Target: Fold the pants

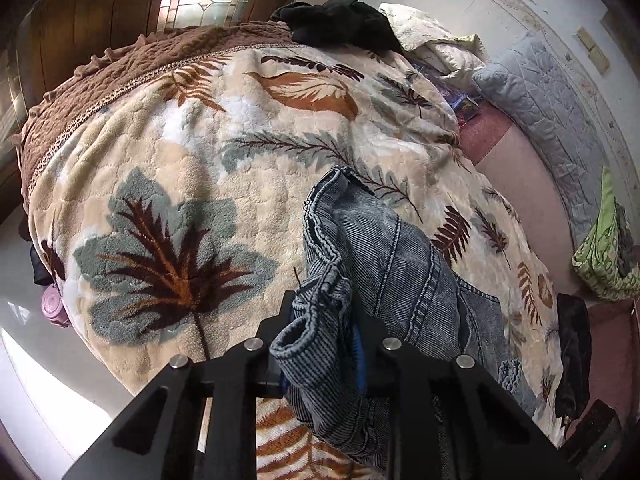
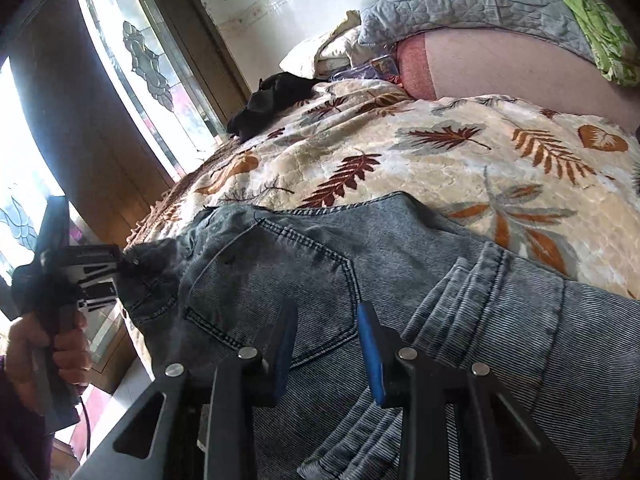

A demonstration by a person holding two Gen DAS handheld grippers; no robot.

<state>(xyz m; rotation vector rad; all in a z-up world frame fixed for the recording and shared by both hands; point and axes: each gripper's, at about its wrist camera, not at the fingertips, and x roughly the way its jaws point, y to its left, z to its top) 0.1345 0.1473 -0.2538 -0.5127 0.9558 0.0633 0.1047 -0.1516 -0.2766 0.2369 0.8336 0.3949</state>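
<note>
Grey-blue denim pants (image 1: 384,264) lie on a leaf-patterned blanket (image 1: 180,168) on a bed. My left gripper (image 1: 322,320) is shut on a bunched edge of the pants, with cloth filling the gap between its fingers. In the right wrist view the pants (image 2: 360,264) spread across the front with a back pocket facing up. My right gripper (image 2: 327,322) is open just above the pocket area, and I see no cloth between its blue pads (image 2: 370,344). The left gripper (image 2: 96,280) also shows at the left of that view, held by a hand and gripping the pants' edge.
A black garment (image 1: 336,20) lies at the far end of the blanket. A grey quilted pillow (image 1: 548,120) and a green cloth (image 1: 604,256) lie at the right. A wooden door with glass panes (image 2: 140,80) stands beyond the bed's edge.
</note>
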